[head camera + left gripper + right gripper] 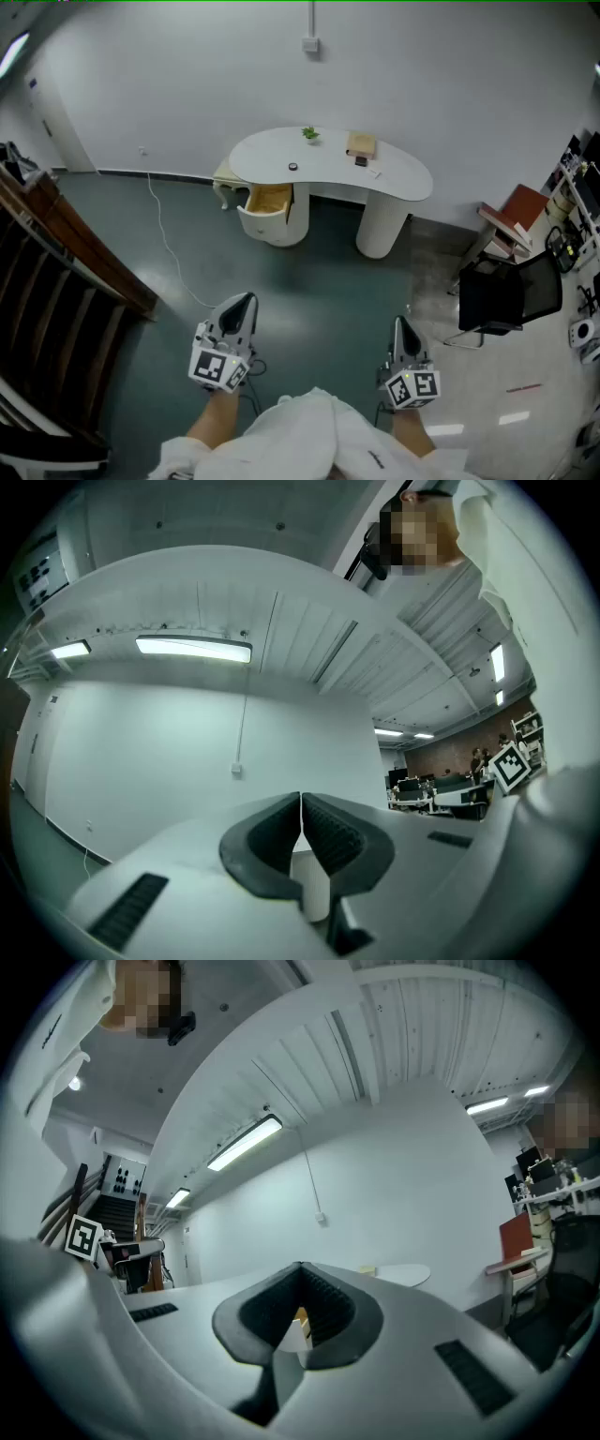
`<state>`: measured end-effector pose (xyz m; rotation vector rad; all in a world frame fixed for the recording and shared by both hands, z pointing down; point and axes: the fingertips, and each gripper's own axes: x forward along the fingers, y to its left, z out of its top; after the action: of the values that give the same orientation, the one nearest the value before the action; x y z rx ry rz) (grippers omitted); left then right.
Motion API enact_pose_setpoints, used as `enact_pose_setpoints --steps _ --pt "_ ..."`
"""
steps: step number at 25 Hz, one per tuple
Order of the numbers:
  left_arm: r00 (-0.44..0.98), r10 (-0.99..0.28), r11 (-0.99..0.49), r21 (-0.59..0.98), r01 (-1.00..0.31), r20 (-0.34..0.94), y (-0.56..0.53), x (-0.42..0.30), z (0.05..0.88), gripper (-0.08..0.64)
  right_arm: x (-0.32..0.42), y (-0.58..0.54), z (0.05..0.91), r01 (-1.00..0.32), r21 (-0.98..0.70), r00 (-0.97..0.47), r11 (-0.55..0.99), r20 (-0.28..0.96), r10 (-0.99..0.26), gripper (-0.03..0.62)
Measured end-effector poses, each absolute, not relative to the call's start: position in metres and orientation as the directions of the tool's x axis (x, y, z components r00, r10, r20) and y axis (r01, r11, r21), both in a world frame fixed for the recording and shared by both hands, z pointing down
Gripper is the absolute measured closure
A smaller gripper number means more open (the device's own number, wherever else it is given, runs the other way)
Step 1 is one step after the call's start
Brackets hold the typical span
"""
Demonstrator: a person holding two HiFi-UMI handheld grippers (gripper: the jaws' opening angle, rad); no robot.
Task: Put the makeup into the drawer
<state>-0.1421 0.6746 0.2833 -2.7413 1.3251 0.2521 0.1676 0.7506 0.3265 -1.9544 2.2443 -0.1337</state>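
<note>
Far across the room stands a white curved vanity table (403, 178). Its drawer (270, 201) is pulled open and shows a wooden inside. On the tabletop lie a tan box (361, 144), a small round dark item (293, 167), a small flat white item (373, 172) and a tiny green plant (309, 134). My left gripper (246, 300) (301, 796) is shut and empty, held over the floor well short of the table. My right gripper (400, 322) (300, 1266) is held level beside it, its jaws meeting at the tips with nothing in them. The right gripper view catches the tabletop (403, 1275) in the distance.
A black office chair (506, 291) and a red seat (517, 208) stand at the right, with cluttered shelves (581, 187) behind. A dark wooden stair railing (56, 253) runs along the left. A white cable (169, 246) trails over the green floor from the wall.
</note>
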Motion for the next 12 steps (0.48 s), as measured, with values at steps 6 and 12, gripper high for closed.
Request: enact_pose_setpoints --steps 6,12 --pt "0.617 -0.766 -0.628 0.006 -0.778 -0.181 0.6759 -0.1435 0.2865 0.529 0.1621 0.7539 0.328 -0.974 -0.176 -0.135 0.144 -0.06 -0.989 0.575" --pt "0.628 -0.759 -0.641 0.024 -0.768 -0.171 0.6754 -0.1433 0.2918 0.529 0.1568 0.7565 0.3316 -0.973 -0.182 -0.133 0.142 -0.06 -0.989 0.575"
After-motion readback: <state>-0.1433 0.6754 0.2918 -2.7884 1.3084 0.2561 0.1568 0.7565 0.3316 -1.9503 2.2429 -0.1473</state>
